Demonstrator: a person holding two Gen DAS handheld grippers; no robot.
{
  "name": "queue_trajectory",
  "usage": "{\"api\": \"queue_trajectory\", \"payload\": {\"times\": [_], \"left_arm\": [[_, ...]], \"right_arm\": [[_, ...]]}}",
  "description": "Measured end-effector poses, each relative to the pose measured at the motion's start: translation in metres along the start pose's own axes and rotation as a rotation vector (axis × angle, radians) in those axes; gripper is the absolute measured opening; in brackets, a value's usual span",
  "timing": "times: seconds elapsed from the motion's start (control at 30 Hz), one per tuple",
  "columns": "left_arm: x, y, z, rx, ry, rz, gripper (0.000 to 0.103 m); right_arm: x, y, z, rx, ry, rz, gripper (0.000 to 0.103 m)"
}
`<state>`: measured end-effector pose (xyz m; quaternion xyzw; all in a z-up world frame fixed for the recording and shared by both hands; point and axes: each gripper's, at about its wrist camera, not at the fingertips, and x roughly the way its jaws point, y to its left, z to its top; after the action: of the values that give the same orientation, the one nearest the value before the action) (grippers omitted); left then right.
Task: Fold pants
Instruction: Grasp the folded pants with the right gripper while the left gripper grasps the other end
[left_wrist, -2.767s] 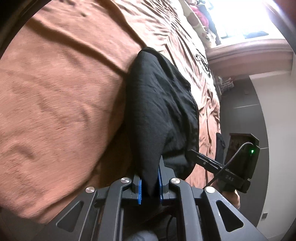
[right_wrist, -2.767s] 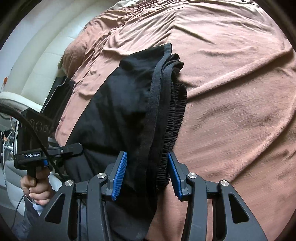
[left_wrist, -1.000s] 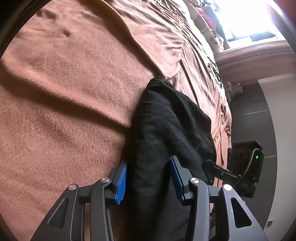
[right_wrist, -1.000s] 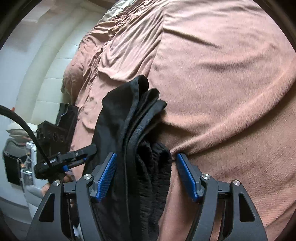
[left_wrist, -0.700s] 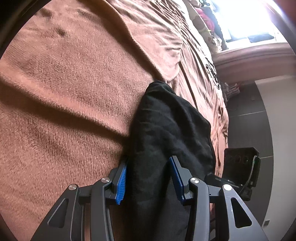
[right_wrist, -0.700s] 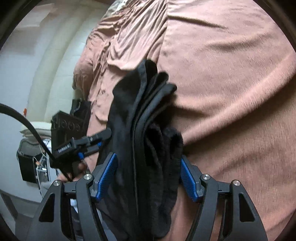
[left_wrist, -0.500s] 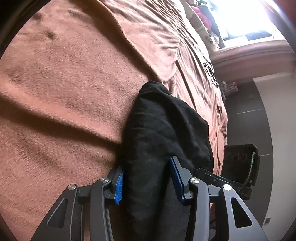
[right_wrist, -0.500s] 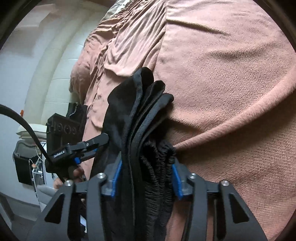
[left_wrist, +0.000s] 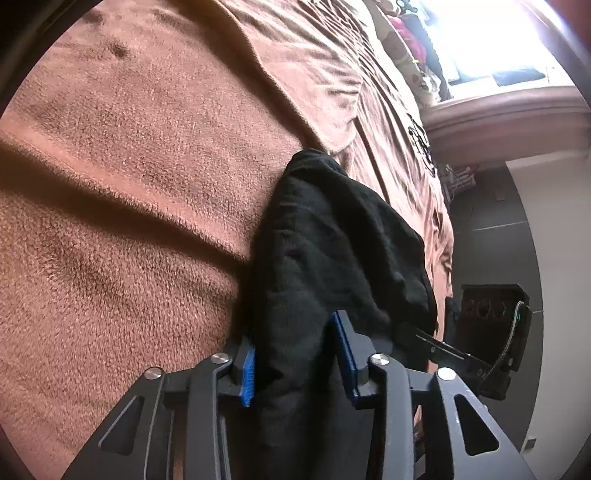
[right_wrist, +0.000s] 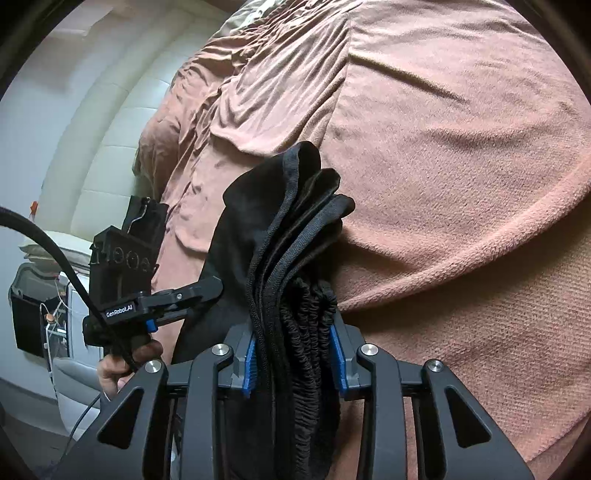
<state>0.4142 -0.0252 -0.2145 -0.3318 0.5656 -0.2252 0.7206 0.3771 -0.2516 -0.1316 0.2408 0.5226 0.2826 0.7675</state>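
The black pants (left_wrist: 332, 251) are folded into a thick bundle and held between both grippers just above the brown blanket (left_wrist: 129, 166). My left gripper (left_wrist: 295, 354) is closed on one end of the bundle, blue pads pressing the fabric. My right gripper (right_wrist: 295, 354) is shut on the other end, where the elastic waistband (right_wrist: 306, 332) and stacked layers (right_wrist: 295, 221) show. The left gripper (right_wrist: 184, 299) shows in the right wrist view, held by a hand; the right gripper (left_wrist: 487, 332) shows in the left wrist view.
The brown blanket (right_wrist: 461, 166) covers the bed in ridges and wrinkles. A padded white headboard (right_wrist: 92, 147) is at the left of the right wrist view. A bright window and a ledge (left_wrist: 498, 107) with clothes lie beyond the bed.
Both grippers have closed from open onto the ends of the folded bundle. The bundle has lifted slightly and bunched between them.
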Motion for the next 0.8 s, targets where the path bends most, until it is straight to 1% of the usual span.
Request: {"api": "queue_trajectory", "payload": {"times": [0.03, 0.07, 0.13, 0.37, 0.4, 0.47, 0.57, 0.63, 0.8], "left_arm": [[0.0, 0.0, 0.0, 0.005, -0.004, 0.002, 0.029], [0.001, -0.001, 0.001, 0.01, -0.003, 0.015, 0.029], [0.002, 0.001, 0.001, 0.004, -0.003, 0.017, 0.029], [0.003, -0.002, 0.002, 0.02, -0.005, 0.022, 0.028], [0.003, -0.003, 0.002, 0.02, -0.006, 0.021, 0.026], [0.001, -0.005, 0.0, 0.019, -0.013, 0.003, 0.016], [-0.005, -0.009, -0.003, 0.03, -0.034, -0.013, 0.012], [-0.011, -0.015, -0.006, 0.043, -0.05, -0.026, 0.011], [-0.025, -0.028, -0.014, 0.076, -0.083, -0.042, 0.008]], "right_arm": [[0.001, -0.001, 0.001, 0.002, 0.002, -0.001, 0.032], [0.001, -0.003, 0.001, 0.003, 0.003, 0.001, 0.032], [0.001, -0.004, 0.002, 0.002, -0.002, 0.013, 0.034], [0.004, -0.005, 0.002, -0.009, 0.0, -0.005, 0.034], [0.004, -0.005, 0.002, -0.01, -0.002, -0.01, 0.034], [0.003, -0.003, 0.002, -0.017, -0.006, -0.018, 0.034], [-0.001, 0.006, -0.001, -0.06, -0.027, -0.031, 0.029], [-0.006, 0.01, -0.003, -0.074, -0.039, -0.033, 0.026], [-0.021, 0.025, -0.012, -0.108, -0.075, -0.052, 0.025]]}}
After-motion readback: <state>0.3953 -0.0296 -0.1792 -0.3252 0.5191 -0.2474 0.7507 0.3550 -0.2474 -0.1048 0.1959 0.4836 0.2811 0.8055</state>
